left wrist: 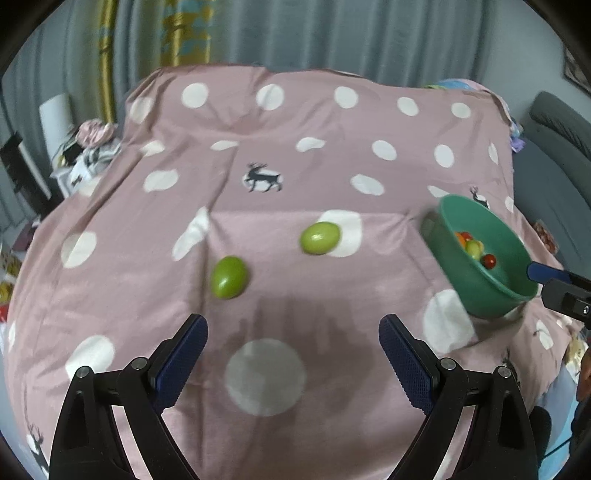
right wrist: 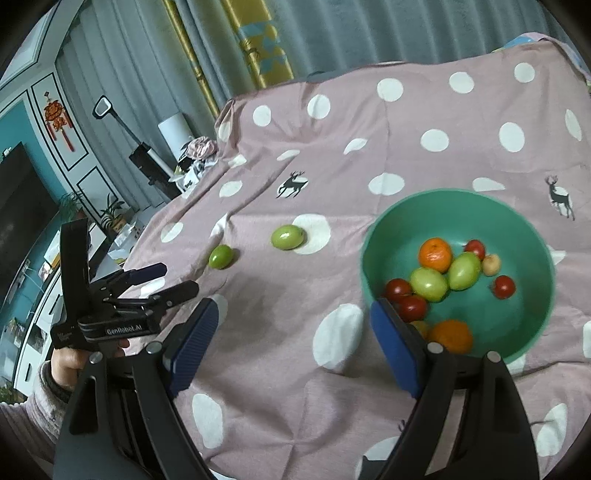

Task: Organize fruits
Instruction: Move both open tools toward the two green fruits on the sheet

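Pink dotted sheet [left wrist: 295, 295] w/ grey curtains [left wrist: 332, 33] behind; left gripper [left wrist: 293, 343] & right gripper [right wrist: 293, 332] both spread, empty.

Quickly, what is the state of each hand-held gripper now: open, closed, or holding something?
Left hand-held gripper: open, holding nothing.
Right hand-held gripper: open, holding nothing.

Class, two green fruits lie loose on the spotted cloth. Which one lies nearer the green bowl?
The lighter green fruit, resting against a white dot. The darker one lies on plain pink cloth, farther from the bowl and closer to the left gripper.
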### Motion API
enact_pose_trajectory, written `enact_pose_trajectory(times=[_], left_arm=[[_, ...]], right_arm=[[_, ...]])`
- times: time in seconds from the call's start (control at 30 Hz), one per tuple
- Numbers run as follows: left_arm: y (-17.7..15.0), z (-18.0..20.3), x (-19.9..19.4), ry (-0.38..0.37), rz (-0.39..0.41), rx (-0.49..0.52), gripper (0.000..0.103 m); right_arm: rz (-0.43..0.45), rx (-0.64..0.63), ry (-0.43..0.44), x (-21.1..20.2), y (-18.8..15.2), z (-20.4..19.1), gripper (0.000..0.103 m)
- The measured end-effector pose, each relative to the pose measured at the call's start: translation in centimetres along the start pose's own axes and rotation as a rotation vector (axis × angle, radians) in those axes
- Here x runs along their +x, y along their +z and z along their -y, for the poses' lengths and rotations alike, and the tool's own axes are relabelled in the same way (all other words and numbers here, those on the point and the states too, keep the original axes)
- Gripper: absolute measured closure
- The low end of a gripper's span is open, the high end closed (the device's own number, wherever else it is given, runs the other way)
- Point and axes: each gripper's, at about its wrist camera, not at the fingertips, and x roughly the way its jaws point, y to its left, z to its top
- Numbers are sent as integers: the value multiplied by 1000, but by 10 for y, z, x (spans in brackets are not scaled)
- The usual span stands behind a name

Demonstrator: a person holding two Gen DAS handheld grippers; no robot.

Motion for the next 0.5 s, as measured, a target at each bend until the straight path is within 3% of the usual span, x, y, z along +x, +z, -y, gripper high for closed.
enact_pose_trajectory(times=[0.13, 0.23, 0.4, 0.5], left_arm=[[-5, -17, 0, -1, 7, -21, 10], [-5, -27, 5, -10, -6, -43, 19], [1, -32, 14, -56, -15, -59, 21], [8, -36, 22, -63, -25, -56, 30]], right_arm=[[-26, -16, 17, 12, -2, -6, 18], [-45, -25, 28, 20, -3, -11, 18], [-68, -35, 42, 32, -1, -16, 18], [-83, -40, 58, 39, 1, -19, 18]])
